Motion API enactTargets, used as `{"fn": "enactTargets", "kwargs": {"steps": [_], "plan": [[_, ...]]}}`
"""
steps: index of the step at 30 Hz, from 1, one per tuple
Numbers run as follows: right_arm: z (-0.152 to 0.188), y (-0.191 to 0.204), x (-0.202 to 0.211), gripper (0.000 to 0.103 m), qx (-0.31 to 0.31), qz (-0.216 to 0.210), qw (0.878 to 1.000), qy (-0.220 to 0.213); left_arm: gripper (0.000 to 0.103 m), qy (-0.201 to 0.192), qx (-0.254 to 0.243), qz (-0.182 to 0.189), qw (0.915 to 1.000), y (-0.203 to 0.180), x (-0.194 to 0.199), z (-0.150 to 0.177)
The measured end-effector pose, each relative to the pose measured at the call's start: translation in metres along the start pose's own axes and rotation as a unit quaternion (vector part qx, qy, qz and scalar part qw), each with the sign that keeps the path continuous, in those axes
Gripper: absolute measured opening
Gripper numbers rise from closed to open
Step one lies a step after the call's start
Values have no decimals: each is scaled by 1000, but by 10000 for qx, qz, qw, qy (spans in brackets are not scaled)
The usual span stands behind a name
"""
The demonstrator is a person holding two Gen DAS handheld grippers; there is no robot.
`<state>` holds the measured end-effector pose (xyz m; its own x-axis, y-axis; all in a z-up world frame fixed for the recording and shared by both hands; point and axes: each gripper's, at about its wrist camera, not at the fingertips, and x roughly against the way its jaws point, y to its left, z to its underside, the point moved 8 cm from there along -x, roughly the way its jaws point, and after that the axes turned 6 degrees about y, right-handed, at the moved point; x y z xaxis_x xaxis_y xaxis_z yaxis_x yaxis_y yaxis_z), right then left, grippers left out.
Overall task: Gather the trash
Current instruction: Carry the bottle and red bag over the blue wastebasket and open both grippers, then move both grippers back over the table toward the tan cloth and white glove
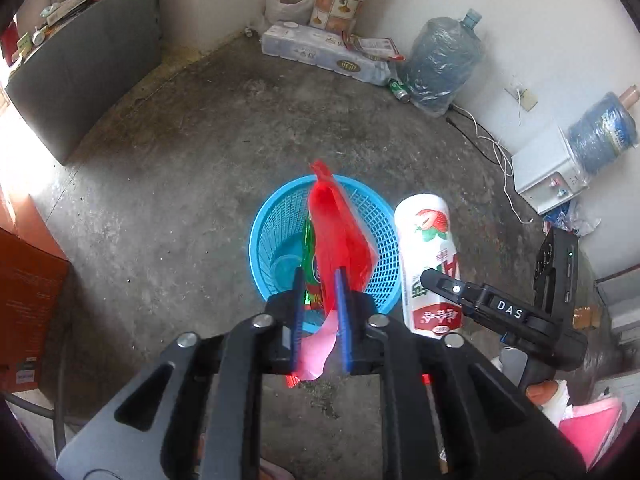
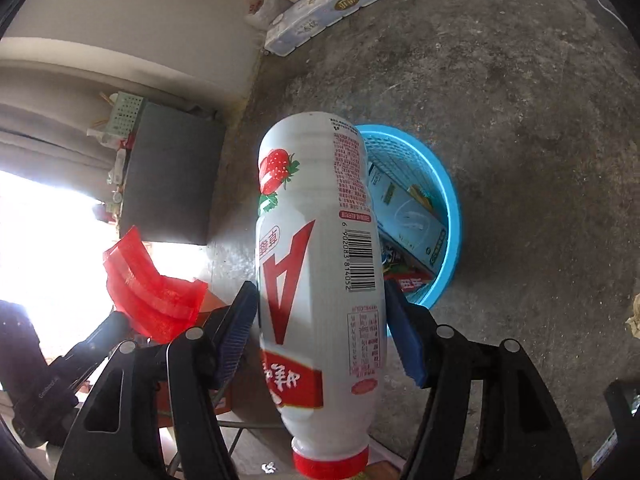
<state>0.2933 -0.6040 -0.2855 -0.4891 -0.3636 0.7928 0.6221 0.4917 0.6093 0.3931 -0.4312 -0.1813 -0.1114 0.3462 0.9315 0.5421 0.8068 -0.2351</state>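
My left gripper (image 1: pixel 319 272) hangs over a blue mesh basket (image 1: pixel 256 240) on the concrete floor. A red plastic bag (image 1: pixel 336 224) lies loosely between its blue pads; it leans on the right pad and the jaws stand slightly apart. My right gripper (image 2: pixel 320 288) is shut on a white strawberry-print bottle (image 2: pixel 316 220) with its red cap toward the camera, at the basket's (image 2: pixel 452 216) left rim. In the left wrist view the bottle (image 1: pixel 428 240) stands just right of the basket. Inside the basket lie a carton (image 2: pixel 408 208) and wrappers.
Against the far wall lie a pack of tissue rolls (image 1: pixel 320 52), a green can (image 1: pixel 400 90) and a wrapped water jug (image 1: pixel 440 60). A white dispenser (image 1: pixel 548 168) with cables (image 1: pixel 492 140) stands to the right, a grey cabinet (image 1: pixel 92 80) to the left, an orange box (image 1: pixel 28 300) nearer.
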Motion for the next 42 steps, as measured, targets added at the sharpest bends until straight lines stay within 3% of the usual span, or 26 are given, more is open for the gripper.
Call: {"fn": "enactTargets", "kwargs": {"steps": [2, 5, 14, 19, 24, 28, 34, 42], "plan": [[-12, -17, -15, 65, -102, 391, 9992, -23, 33, -185, 180, -9, 9997, 4, 0, -6], [-1, -31, -20, 65, -250, 207, 9995, -13, 33, -172, 310, 197, 9992, 14, 11, 5], [69, -63, 4, 65, -278, 238, 9993, -4, 33, -500, 223, 307, 9980, 36, 78, 60], [98, -54, 39, 65, -214, 52, 9997, -120, 38, -841, 266, 404, 9953, 46, 129, 104], [117, -20, 69, 65, 199, -9, 9996, -224, 44, -1365, 558, 385, 9883, 77, 185, 157], [134, 23, 82, 68, 641, -207, 9976, -188, 49, -1752, 983, 356, 9790, 115, 230, 206], [172, 105, 85, 70, 1424, -629, 9878, 39, 55, -2277, 1707, -5, 9586, 178, 288, 282], [247, 216, 77, 73, 2694, -927, 9570, 545, 59, -2768, 2776, -395, 9191, 258, 335, 383]]}}
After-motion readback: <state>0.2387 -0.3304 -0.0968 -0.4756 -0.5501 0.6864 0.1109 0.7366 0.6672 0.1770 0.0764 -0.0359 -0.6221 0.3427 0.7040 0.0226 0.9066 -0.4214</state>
